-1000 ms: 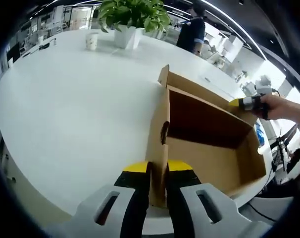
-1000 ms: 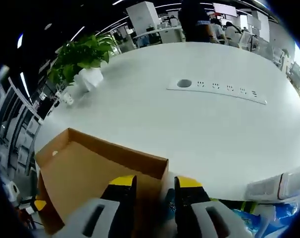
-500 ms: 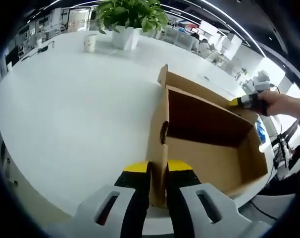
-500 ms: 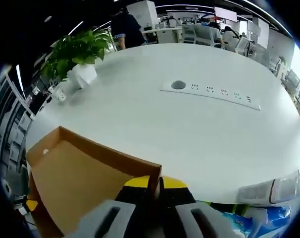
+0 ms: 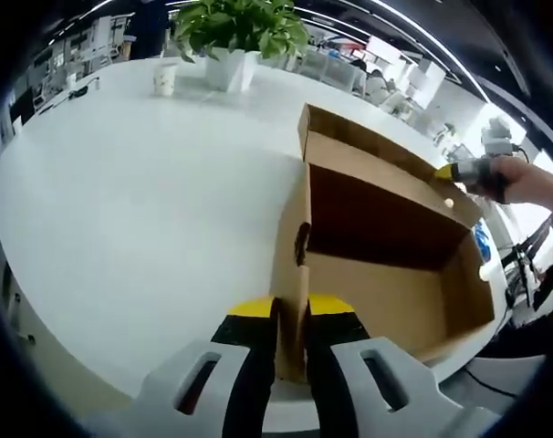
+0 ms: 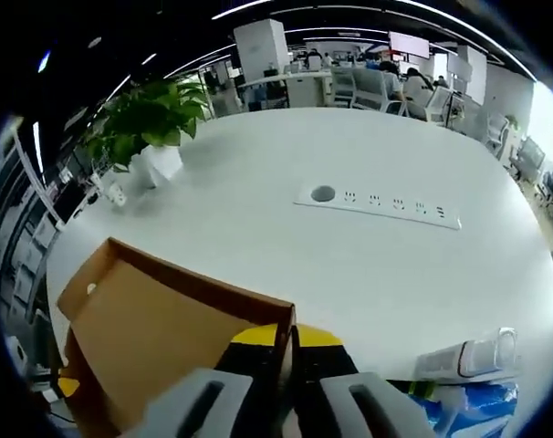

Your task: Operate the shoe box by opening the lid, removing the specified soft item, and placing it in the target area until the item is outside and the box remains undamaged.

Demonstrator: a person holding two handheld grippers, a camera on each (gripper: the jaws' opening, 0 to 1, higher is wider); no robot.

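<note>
A wide white counter (image 5: 140, 201) carries everything here, stretching away toward an office space with desks and chairs at the back.

The cardboard shoe box (image 5: 386, 274) sits at the near edge of the counter, its brown inside open to view in the left gripper view. No soft item can be made out inside it; the floor and walls of the box that show are bare cardboard. Its lid (image 5: 377, 169) stands raised along the far side, hinged up and tilted, with a small round hole near one corner. In the right gripper view the same lid (image 6: 158, 338) shows as a broad brown panel sloping down to the left.

The left tongs (image 5: 291, 315) are closed on the near end wall of the box, one yellow-tipped jaw on each side of the cardboard edge. The right tongs (image 6: 287, 339) are pinched shut on the lid's corner edge, the cardboard running down between the two jaws; in the left gripper view these right tongs (image 5: 454, 173) appear at the lid's far corner, held by a hand (image 5: 532, 182).

A potted plant (image 5: 240, 32) in a white pot stands far across the counter, with a paper cup (image 5: 165, 79) beside it. A strip of power sockets (image 6: 377, 203) is set into the counter top. A blue and white packet (image 6: 477, 397) lies near the right tongs, just past the counter's edge.
</note>
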